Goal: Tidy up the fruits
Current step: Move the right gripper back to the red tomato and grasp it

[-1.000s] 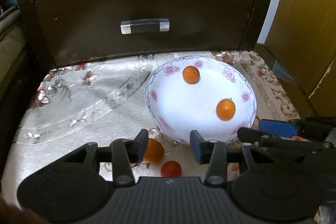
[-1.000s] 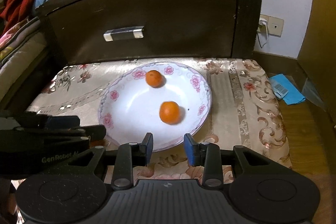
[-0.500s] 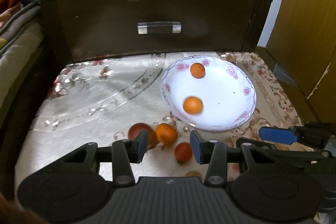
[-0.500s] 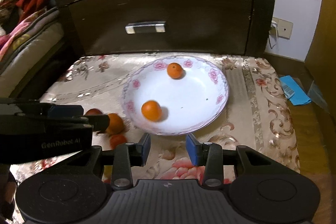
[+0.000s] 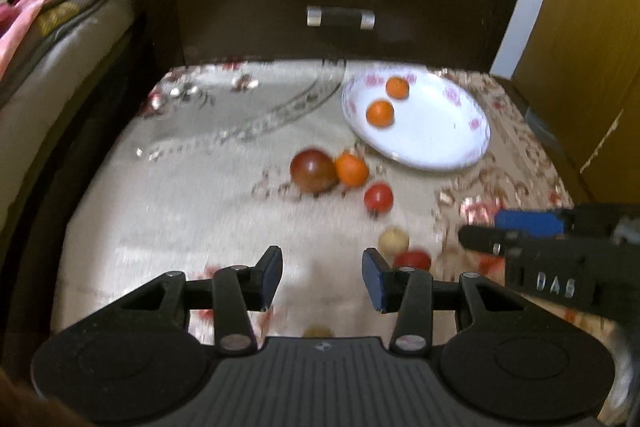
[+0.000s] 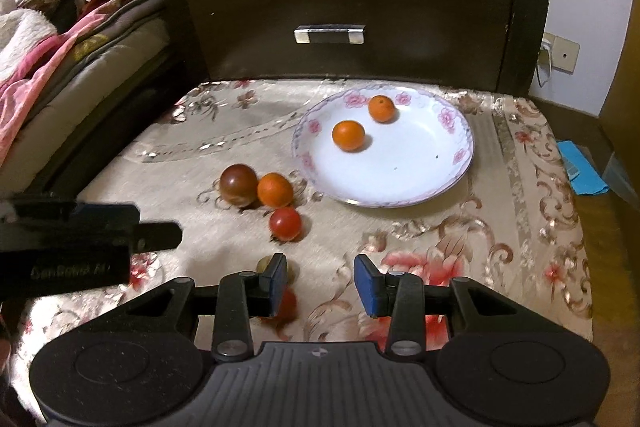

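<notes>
A white plate (image 6: 420,179) with a pink flower rim holds two oranges (image 6: 349,135) (image 6: 381,108); the left wrist view shows the same plate (image 5: 436,143). On the cloth in front of it lie a dark red tomato (image 6: 239,185), a third orange (image 6: 274,189), a small red tomato (image 6: 285,223), a pale round fruit (image 5: 394,239) and another red tomato (image 5: 413,260). My left gripper (image 5: 322,277) is open over bare cloth, nothing between its fingers. My right gripper (image 6: 321,281) is open too, the pale fruit (image 6: 265,264) and a red tomato (image 6: 286,303) partly hidden behind its left finger.
A dark wooden drawer front (image 6: 332,23) with a metal handle stands behind the floral cloth (image 6: 480,239). Bedding and clothes (image 6: 60,39) pile up on the left. A wooden cabinet (image 5: 592,47) is on the right, a blue packet (image 6: 580,167) on the floor.
Both grippers have drawn back and leftward from the plate, so more loose fruit shows on the cloth. One orange in the plate has rolled toward its left side.
</notes>
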{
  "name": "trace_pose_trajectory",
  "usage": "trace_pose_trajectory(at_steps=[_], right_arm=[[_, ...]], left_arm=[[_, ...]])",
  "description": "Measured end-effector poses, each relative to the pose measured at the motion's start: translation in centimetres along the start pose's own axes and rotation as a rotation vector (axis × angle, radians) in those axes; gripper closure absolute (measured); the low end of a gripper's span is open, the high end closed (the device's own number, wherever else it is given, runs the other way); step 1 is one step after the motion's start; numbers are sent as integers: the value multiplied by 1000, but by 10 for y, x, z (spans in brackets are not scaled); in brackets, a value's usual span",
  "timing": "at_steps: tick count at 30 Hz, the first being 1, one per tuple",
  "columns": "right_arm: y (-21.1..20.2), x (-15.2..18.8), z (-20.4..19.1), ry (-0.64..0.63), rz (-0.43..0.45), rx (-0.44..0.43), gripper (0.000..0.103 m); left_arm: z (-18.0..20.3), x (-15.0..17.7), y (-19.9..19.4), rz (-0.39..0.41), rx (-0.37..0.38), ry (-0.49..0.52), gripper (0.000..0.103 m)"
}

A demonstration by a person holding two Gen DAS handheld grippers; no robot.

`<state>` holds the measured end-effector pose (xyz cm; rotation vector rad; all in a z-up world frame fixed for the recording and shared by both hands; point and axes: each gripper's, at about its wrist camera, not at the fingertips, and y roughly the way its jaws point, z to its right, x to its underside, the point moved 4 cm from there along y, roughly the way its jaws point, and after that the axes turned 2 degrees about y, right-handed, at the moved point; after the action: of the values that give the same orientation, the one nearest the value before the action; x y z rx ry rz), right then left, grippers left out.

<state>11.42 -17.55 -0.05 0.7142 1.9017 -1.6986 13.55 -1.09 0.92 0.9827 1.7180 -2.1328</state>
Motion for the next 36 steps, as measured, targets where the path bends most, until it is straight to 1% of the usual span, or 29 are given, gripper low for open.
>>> trace_pose_trajectory(at_steps=[7, 13, 16, 17, 18, 23, 28, 36], right_arm=[[-6, 19, -11, -4, -30, -13, 70], [-4, 32, -20, -39, -56, -27, 69], [-2, 32, -20, -43, -57, -28, 67], [-2, 31, -19, -42, -56, -29, 63], [-1, 31, -18, -42, -55, -30, 61], [5, 32, -16, -43, -67, -32, 61], [11, 32, -17, -53, -77, -39, 61], [25, 32, -17, -61, -90, -34, 60]], left_arm=[[3, 35, -11, -35, 20, 21, 51], [4, 51, 0, -76, 6, 46, 51], [4, 54, 6, -83, 5, 51, 51], [5, 55, 9, -87, 9, 52, 51], [7, 56, 11, -90, 13, 54, 51], [11, 58, 21, -99, 5, 84, 51], [11, 59, 26, -100, -7, 91, 52], [13, 57, 27, -79, 3, 107, 61]])
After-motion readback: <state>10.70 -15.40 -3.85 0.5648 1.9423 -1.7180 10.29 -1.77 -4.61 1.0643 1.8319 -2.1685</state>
